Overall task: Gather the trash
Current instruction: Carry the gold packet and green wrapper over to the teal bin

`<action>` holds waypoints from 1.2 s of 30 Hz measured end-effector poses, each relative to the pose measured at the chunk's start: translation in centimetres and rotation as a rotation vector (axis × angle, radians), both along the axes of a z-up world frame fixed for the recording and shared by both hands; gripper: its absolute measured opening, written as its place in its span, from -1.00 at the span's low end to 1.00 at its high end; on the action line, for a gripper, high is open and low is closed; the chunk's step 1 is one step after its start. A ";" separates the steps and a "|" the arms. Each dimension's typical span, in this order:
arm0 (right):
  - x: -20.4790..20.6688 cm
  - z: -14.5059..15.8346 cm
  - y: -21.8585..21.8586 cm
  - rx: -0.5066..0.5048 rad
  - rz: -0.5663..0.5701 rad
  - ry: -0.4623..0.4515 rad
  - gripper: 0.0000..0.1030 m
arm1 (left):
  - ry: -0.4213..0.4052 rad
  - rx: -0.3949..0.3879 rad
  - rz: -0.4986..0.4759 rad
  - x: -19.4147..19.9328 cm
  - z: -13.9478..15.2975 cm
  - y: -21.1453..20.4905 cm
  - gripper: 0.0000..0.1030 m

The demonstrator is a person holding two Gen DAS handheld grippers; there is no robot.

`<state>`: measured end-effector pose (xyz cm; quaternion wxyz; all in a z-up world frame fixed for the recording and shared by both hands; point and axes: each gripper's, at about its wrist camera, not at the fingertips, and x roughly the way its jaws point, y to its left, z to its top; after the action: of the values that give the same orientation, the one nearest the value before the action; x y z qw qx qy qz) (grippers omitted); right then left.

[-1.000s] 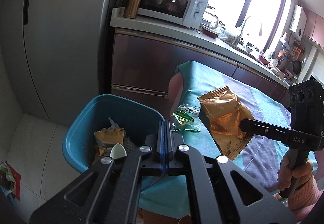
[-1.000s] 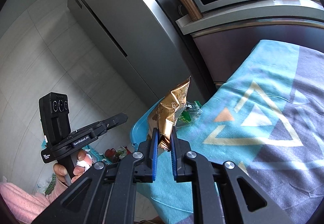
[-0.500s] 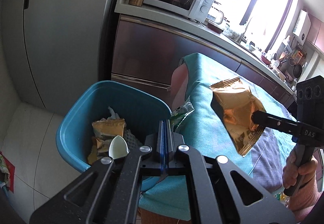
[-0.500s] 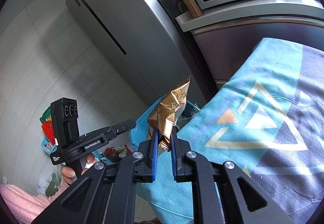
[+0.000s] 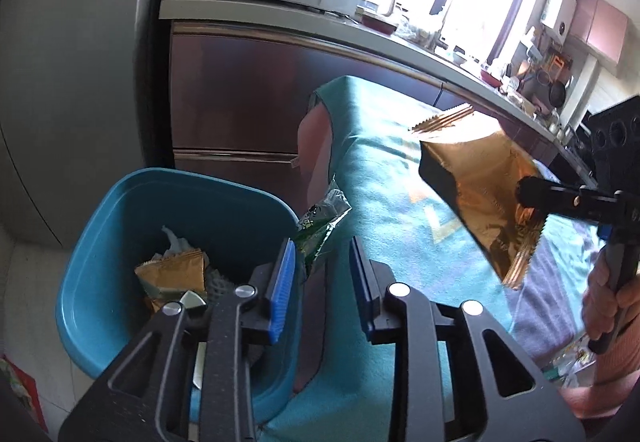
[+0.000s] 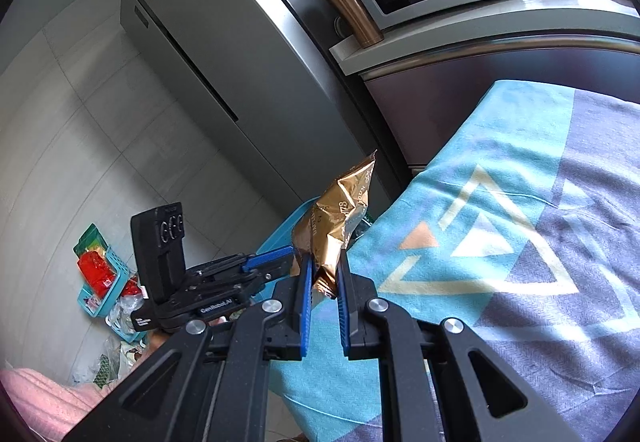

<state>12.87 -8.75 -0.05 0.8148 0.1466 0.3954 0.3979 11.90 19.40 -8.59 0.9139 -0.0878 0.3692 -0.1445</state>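
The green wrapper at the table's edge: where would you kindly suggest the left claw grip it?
Grip the green wrapper's crinkled end overhanging the table edge beside the bin, coming from the bin side; it juts free, right ahead of the open left claw.

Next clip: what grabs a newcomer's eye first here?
The shiny gold snack bag, pinched in the right gripper above the patterned teal cloth. Next, the blue bin of wrappers on the floor beside the table, with the left gripper, jaws just opening and empty, nearing a green wrapper at the cloth's edge.
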 end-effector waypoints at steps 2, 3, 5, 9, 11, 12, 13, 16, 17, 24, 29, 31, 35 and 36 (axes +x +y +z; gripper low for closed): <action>0.3 -0.1 0.0 0.001 -0.003 0.004 -0.80 | 0.007 0.010 -0.020 0.6 -0.5 -0.3 -0.45; 0.5 -0.1 0.0 0.000 -0.003 0.007 -0.80 | 0.011 0.014 -0.024 0.8 -0.6 -0.4 -0.45; 1.0 -0.2 0.2 -0.004 -0.001 0.013 -0.80 | 0.012 0.018 -0.043 1.0 -0.9 -0.5 -0.45; 2.7 0.0 0.9 -0.026 -0.009 0.006 -0.80 | 0.013 0.031 -0.060 1.4 -1.3 -0.6 -0.42; 3.8 0.3 1.5 -0.042 -0.018 -0.006 -0.80 | 0.018 0.034 -0.066 1.7 -1.4 -0.6 -0.42; 4.4 0.4 1.8 -0.050 -0.023 -0.010 -0.80 | 0.020 0.036 -0.068 1.9 -1.5 -0.6 -0.42; 5.1 0.5 2.2 -0.059 -0.022 -0.013 -0.80 | 0.021 0.038 -0.071 2.0 -1.6 -0.5 -0.42; 6.8 0.4 3.5 -0.097 -0.027 -0.024 -0.80 | 0.021 0.047 -0.084 2.4 -1.7 -0.6 -0.42; 7.4 0.3 4.0 -0.114 -0.035 -0.033 -0.80 | 0.019 0.049 -0.090 2.5 -1.8 -0.6 -0.42; 9.9 -0.8 6.7 -0.236 -0.089 -0.062 -0.80 | 0.013 0.069 -0.111 2.9 -2.2 -1.0 -0.42; 10.7 -1.7 9.1 -0.384 -0.081 -0.099 -0.80 | 0.019 0.068 -0.124 3.0 -2.4 -1.0 -0.43; 10.8 -2.1 9.8 -0.421 -0.063 -0.101 -0.80 | 0.023 0.065 -0.126 3.2 -2.5 -1.0 -0.43; 10.4 -2.8 10.2 -0.452 -0.032 -0.093 -0.80 | 0.026 0.051 -0.134 3.7 -2.6 -1.0 -0.47; 10.3 -2.9 10.1 -0.451 -0.026 -0.089 -0.80 | 0.026 0.045 -0.137 3.7 -2.6 -0.9 -0.53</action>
<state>23.14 1.37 -2.92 0.8485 -0.0518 0.4362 0.2951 15.58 18.46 -11.19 0.8987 -0.0436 0.3893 -0.1971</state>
